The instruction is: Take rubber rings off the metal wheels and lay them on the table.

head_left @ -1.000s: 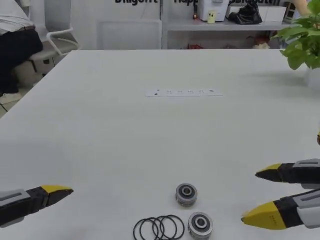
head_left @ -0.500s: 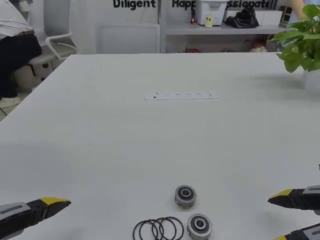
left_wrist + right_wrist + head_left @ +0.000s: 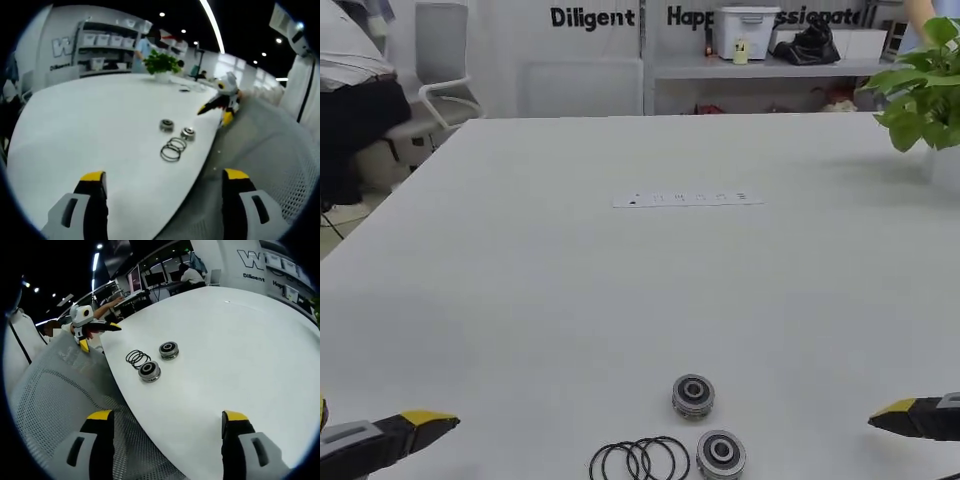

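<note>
Two metal wheels lie flat on the white table near its front edge: one wheel (image 3: 693, 394) farther in, the other wheel (image 3: 721, 453) closer to the edge. Several black rubber rings (image 3: 639, 459) lie overlapping just left of the nearer wheel. The same wheels (image 3: 166, 125) (image 3: 149, 371) and rings (image 3: 171, 148) (image 3: 137, 358) appear in both gripper views. My left gripper (image 3: 162, 187) is open, off to the left of the parts, one yellow tip (image 3: 425, 421) low at the left of the head view. My right gripper (image 3: 167, 426) is open, to the right of them, its tip (image 3: 898, 412) at the right edge.
A strip of paper (image 3: 686, 199) lies mid-table. A potted plant (image 3: 923, 85) stands at the far right corner. Shelves and a chair (image 3: 440, 55) are behind the table; a person sits at the far left. A mesh chair back (image 3: 55, 390) is close to the table's front edge.
Both grippers have drawn back toward me and outward, away from the wheels. The right gripper has dropped mostly out of the head view. Wheels and rings have not moved.
</note>
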